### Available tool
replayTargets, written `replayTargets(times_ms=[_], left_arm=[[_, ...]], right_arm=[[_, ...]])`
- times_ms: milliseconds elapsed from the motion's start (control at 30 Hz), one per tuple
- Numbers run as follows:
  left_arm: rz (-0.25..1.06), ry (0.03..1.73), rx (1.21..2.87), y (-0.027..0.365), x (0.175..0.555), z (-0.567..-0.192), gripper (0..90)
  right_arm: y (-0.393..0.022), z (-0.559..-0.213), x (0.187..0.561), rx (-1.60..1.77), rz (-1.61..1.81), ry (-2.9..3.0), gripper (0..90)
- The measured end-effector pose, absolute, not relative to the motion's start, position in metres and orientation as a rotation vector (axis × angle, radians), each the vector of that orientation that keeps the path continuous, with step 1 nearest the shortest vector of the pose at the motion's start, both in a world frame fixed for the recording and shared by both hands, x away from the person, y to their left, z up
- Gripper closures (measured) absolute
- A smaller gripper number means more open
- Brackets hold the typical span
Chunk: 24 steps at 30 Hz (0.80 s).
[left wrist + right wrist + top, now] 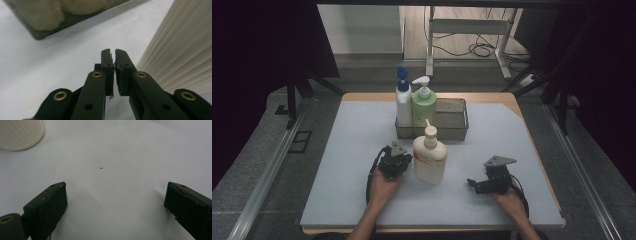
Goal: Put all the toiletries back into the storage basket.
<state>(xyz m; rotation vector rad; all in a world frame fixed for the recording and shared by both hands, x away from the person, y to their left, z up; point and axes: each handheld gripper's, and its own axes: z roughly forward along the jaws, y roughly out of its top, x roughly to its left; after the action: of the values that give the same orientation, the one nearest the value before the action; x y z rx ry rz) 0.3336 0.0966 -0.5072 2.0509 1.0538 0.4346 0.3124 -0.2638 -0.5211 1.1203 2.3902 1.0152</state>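
Note:
A cream pump bottle [430, 157] stands upright on the pale mat, just in front of a grey wire basket [452, 127]. My left gripper [399, 157] sits close beside the bottle's left side, pointing toward the basket. In the left gripper view its jaws [114, 53] are shut to a hairline slit with nothing between them, and the ribbed cream bottle [180, 50] rises at the right. My right gripper [473, 185] rests low on the mat to the bottle's right, aimed left. Its jaws [115, 200] stand wide open and empty, with the bottle's base [20, 133] far off at the upper left.
In the basket's left end stand a white bottle with a blue cap [403, 102] and a green pump bottle [423, 105]. The basket's corner [37, 35] lies ahead of the left gripper. The mat [347, 165] covers the tabletop; desk legs and cables lie beyond the far edge.

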Motion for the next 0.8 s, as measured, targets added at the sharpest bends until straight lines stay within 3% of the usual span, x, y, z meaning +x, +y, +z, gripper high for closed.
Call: replayTargets(times_ms=[467, 800], left_arm=[[0.479, 1.106, 2.025, 0.122, 0.314, -0.498, 58.2], [0.484, 1.139, 2.031, 0.136, 0.295, -0.502, 33.7]], right_arm=[[-0.266, -0.513, 0.308, 1.057, 1.02, 2.391, 0.0], [-0.26, -0.495, 0.301, 0.984, 1.058, 2.392, 0.0]])
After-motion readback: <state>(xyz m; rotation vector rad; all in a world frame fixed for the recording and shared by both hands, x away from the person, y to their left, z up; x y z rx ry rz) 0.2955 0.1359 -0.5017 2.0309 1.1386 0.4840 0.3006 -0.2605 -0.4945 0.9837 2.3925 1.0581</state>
